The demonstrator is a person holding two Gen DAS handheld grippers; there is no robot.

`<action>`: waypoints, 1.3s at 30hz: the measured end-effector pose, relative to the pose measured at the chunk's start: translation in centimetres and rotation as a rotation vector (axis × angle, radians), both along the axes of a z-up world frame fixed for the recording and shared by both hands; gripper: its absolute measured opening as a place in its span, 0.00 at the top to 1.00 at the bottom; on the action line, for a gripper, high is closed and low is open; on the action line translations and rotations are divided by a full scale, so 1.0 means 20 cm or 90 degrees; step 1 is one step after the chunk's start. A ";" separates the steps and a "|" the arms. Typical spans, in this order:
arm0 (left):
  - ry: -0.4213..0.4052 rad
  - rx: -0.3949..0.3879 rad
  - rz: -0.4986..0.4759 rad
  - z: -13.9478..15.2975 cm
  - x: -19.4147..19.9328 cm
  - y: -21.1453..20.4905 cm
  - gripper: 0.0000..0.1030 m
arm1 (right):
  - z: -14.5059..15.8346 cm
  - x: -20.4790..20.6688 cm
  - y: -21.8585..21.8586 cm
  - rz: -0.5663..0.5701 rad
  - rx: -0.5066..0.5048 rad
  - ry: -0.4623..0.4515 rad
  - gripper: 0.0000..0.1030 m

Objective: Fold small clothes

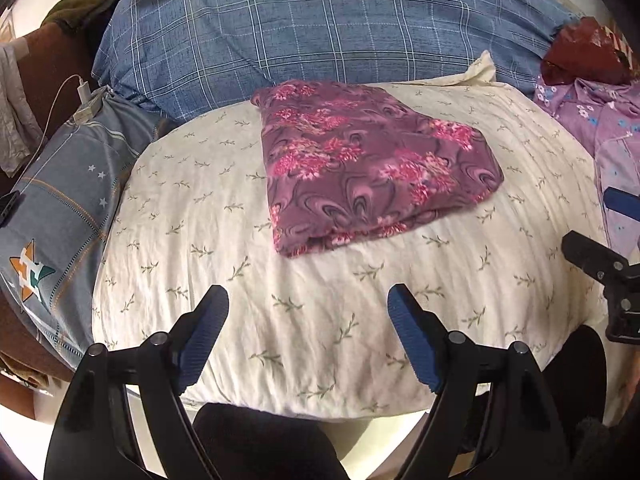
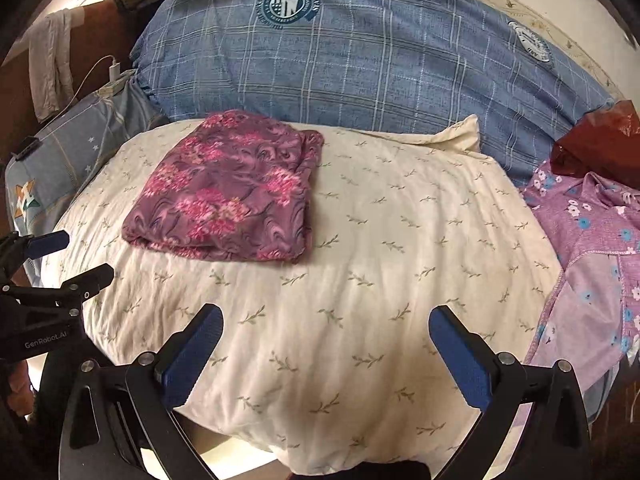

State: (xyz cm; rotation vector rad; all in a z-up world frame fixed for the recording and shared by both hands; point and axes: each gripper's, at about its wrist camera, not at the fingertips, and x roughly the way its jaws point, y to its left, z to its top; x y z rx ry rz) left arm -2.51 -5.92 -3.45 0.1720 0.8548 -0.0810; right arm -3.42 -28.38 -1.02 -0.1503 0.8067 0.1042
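Garment (image 1: 360, 160), maroon with pink flowers, lies folded into a compact packet on the cream pillow (image 1: 280, 320), apparently set toward the far side to leave working room. Left gripper (image 1: 308, 320) and right gripper (image 2: 326, 340) hover over bare pillow near its front edge, jaws apart and empty. A lilac shirt (image 2: 592, 232) waits unfolded at right, likely next.

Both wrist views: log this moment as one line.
left gripper: open | right gripper: open | purple floral garment: folded, on cream pillow | lilac shirt: unfolded
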 end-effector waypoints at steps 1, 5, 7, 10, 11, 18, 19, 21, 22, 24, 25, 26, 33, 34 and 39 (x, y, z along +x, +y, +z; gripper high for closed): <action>0.003 -0.003 -0.005 0.00 -0.01 0.01 0.20 | -0.01 0.00 0.01 0.006 0.003 0.004 0.00; -0.003 -0.010 -0.003 -0.01 -0.07 0.03 0.20 | -0.03 -0.02 0.07 0.021 -0.010 0.010 0.00; -0.004 -0.018 -0.006 -0.01 -0.08 0.05 0.20 | -0.03 -0.02 0.07 0.023 -0.017 0.008 0.00; 0.003 -0.020 -0.014 -0.01 -0.09 0.06 0.20 | -0.04 -0.02 0.07 0.025 -0.021 0.011 0.00; 0.009 -0.019 -0.018 -0.01 -0.09 0.06 0.20 | -0.04 -0.02 0.07 0.024 -0.024 0.011 0.00; 0.037 -0.025 -0.040 -0.03 -0.08 0.03 0.20 | -0.05 -0.02 0.04 0.007 -0.039 0.017 0.00; 0.036 -0.025 -0.044 -0.03 -0.09 0.03 0.20 | -0.05 -0.02 0.04 0.004 -0.040 0.017 0.00; 0.032 -0.027 -0.051 -0.02 -0.09 0.02 0.20 | -0.05 -0.03 0.03 -0.003 -0.042 0.019 0.00; 0.030 -0.031 -0.054 -0.01 -0.09 0.02 0.20 | -0.05 -0.03 0.02 -0.003 -0.041 0.020 0.00; 0.028 -0.033 -0.057 -0.01 -0.10 0.02 0.20 | -0.04 -0.03 0.01 -0.006 -0.042 0.023 0.00; 0.028 -0.034 -0.058 0.00 -0.10 0.02 0.20 | -0.04 -0.03 0.01 -0.006 -0.044 0.024 0.00; 0.028 -0.035 -0.058 0.00 -0.10 0.02 0.20 | -0.04 -0.03 0.01 -0.006 -0.051 0.027 0.00; 0.019 -0.042 -0.073 0.04 -0.09 0.02 0.20 | -0.02 -0.04 0.04 -0.003 -0.096 0.025 0.00; 0.016 -0.045 -0.074 0.04 -0.10 0.02 0.20 | -0.02 -0.05 0.04 -0.002 -0.099 0.026 0.00; -0.014 -0.064 -0.089 0.11 -0.12 0.01 0.20 | -0.02 -0.04 0.03 0.001 -0.102 0.027 0.00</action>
